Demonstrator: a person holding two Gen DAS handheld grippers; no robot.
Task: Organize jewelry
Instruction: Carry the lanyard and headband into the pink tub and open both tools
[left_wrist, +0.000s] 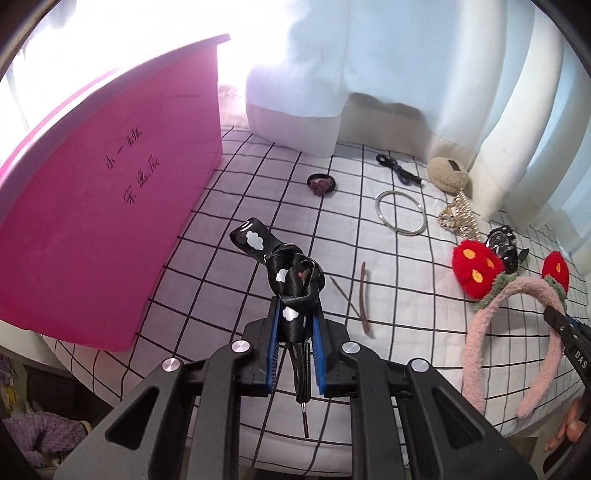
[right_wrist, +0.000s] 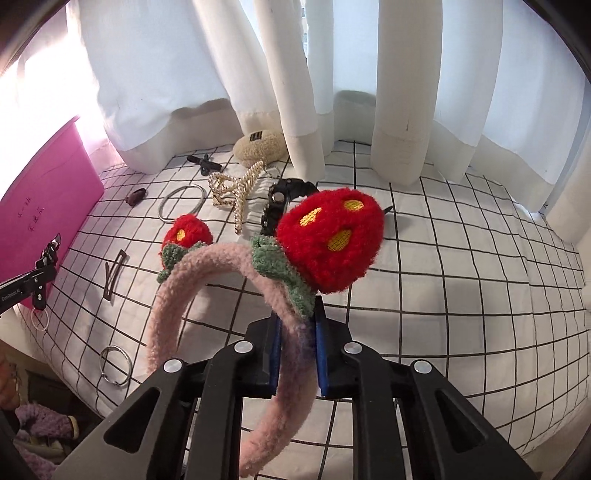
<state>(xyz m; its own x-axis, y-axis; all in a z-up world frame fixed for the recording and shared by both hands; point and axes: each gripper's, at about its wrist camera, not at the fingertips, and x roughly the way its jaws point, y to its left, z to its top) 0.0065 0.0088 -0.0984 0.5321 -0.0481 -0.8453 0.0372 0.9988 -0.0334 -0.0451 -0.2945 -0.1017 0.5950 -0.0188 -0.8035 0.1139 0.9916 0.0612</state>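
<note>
White curtains hang behind a bed covered by a white sheet with a black grid; a pink box with handwritten characters stands at its left edge. Left tongs are clamped on a black ribbon hair clip printed with white clouds, its long axis running up and away from the camera, a loop at the far end and a metal prong hanging below the pads. Right tongs are clamped on the band of a pink fuzzy headband, which arches leftward with two red strawberry ornaments on top. Lying on the sheet beyond are a silver bangle, a pearl claw clip, a black watch, a beige pouch, a brown snap clip, pointing away from the camera, and a black hair tie.
</note>
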